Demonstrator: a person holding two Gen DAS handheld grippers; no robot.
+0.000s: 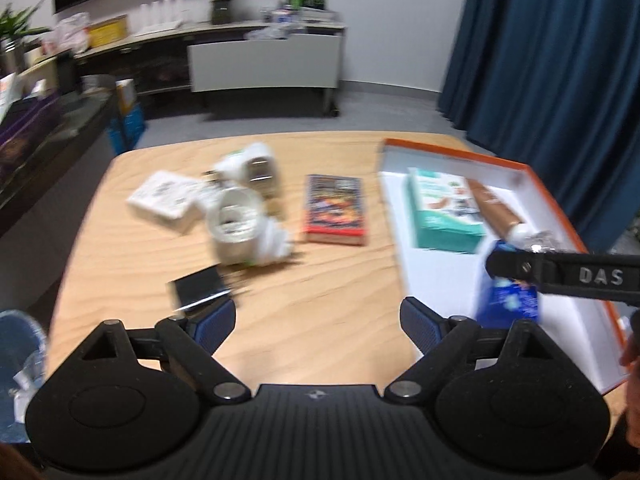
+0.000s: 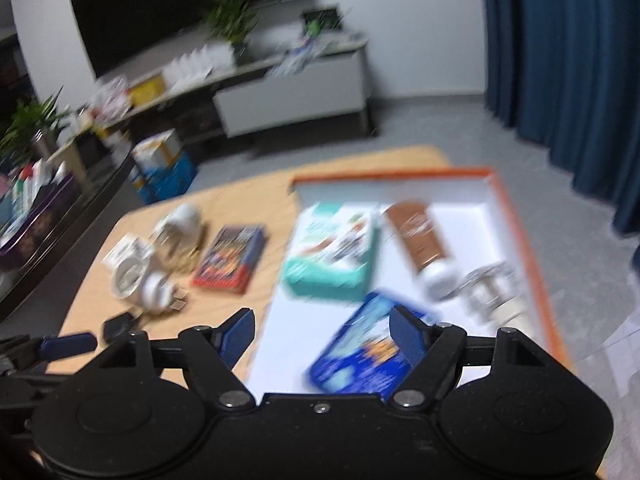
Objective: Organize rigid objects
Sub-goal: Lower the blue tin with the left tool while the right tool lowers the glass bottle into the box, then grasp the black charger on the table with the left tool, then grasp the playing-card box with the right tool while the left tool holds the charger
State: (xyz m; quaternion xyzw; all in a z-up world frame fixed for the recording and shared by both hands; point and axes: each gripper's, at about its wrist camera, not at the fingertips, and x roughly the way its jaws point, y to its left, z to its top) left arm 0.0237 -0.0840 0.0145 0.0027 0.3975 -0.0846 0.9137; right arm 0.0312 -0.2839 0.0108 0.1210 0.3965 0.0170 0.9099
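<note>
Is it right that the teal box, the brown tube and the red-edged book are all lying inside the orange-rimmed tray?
Not quite. The red-edged book lies on the wooden table, outside the orange-rimmed tray, as the left wrist view shows. The teal box and brown tube are inside.

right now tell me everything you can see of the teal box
The teal box is a rectangular carton, seemingly cardboard, with teal sides and a pale printed top whose picture is too blurred to read. It lies flat and closed in the orange-rimmed tray, at its far left part. The brown tube lies close on its right; whether they touch is unclear. The blue box sits nearer the camera. No gripper touches it.
</note>
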